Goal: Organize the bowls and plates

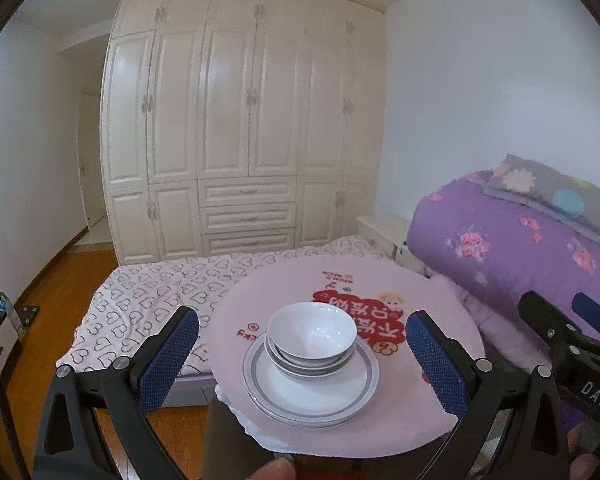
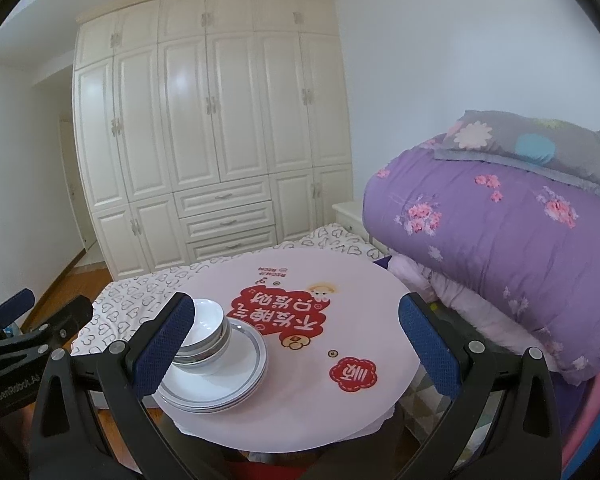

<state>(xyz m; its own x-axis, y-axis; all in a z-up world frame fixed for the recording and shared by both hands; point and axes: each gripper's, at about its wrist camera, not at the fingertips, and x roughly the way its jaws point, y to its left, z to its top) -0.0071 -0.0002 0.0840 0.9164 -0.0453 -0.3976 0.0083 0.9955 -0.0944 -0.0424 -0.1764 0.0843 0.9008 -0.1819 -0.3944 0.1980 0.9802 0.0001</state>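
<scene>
A stack of white bowls [image 1: 312, 336] sits on a stack of grey-rimmed white plates [image 1: 312, 388] on a round pink table [image 1: 412, 280]. My left gripper [image 1: 302, 356] is open and empty, held above and in front of the stack, which lies between its blue pads. In the right wrist view the bowls [image 2: 206, 332] and plates [image 2: 228, 376] lie at the table's [image 2: 340, 400] left side, partly hidden by the left finger. My right gripper [image 2: 296, 340] is open and empty over the table's middle. It also shows in the left wrist view [image 1: 560, 328].
A bed with a heart-print sheet [image 1: 152, 292] lies behind the table. Folded purple quilts and a grey pillow [image 2: 500, 220] are piled at the right. A white wardrobe [image 1: 240, 120] fills the back wall. Wooden floor [image 1: 60, 280] is at the left.
</scene>
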